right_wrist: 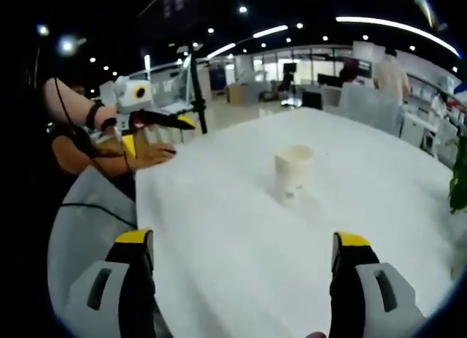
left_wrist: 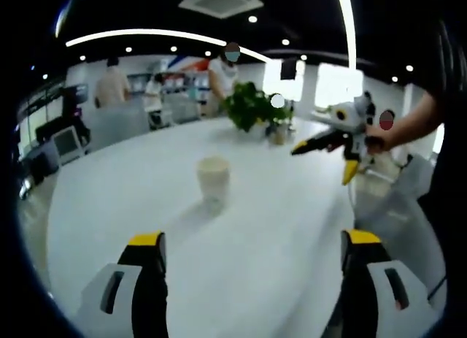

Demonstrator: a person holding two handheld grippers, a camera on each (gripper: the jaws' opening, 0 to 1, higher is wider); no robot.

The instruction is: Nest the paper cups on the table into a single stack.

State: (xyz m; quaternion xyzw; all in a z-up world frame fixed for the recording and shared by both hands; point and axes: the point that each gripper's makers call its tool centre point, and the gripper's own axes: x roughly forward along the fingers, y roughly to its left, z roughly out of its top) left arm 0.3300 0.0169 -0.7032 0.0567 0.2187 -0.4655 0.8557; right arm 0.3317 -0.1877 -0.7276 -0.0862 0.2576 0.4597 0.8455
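cups: your paper cup stack (left_wrist: pixel 213 179) stands upright mid-table, well apart from both grippers.
table: white top (left_wrist: pixel 241 258), bare all around the stack, near edge curving by your seat.
left gripper (left_wrist: pixel 253 244): jaws wide apart, holding nothing.
right gripper (right_wrist: pixel 244 243): same deal, spread wide, nothing held.
plant (left_wrist: pixel 255 108): far side, near the edge.

Bright ceiling lights (left_wrist: pixel 146 36) glare on the white table (left_wrist: pixel 241 243); soft blur, edges bent
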